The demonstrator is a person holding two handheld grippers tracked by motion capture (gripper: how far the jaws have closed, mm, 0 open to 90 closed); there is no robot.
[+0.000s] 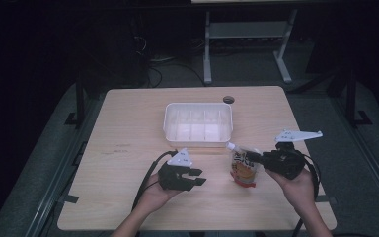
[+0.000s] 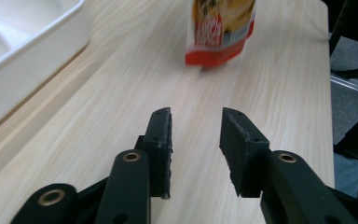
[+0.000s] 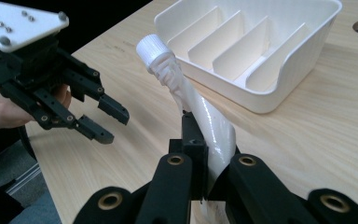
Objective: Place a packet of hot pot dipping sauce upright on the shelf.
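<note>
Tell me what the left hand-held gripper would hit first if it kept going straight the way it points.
Likely the pouch held by the right hand-held gripper. The left hand-held gripper stands open with bare table ahead, though depth is unclear.

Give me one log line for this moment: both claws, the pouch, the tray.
right claw: shut on spouted pouch, lifted off table | left claw: open, nothing between jaws, apart from pouch | white divided tray: empty

The left tool [image 2: 196, 140] has its jaws apart over the wooden surface [image 2: 121, 93]. Ahead is an orange pouch [image 2: 219, 32], with a white tray [image 2: 28, 65] at left.
</note>
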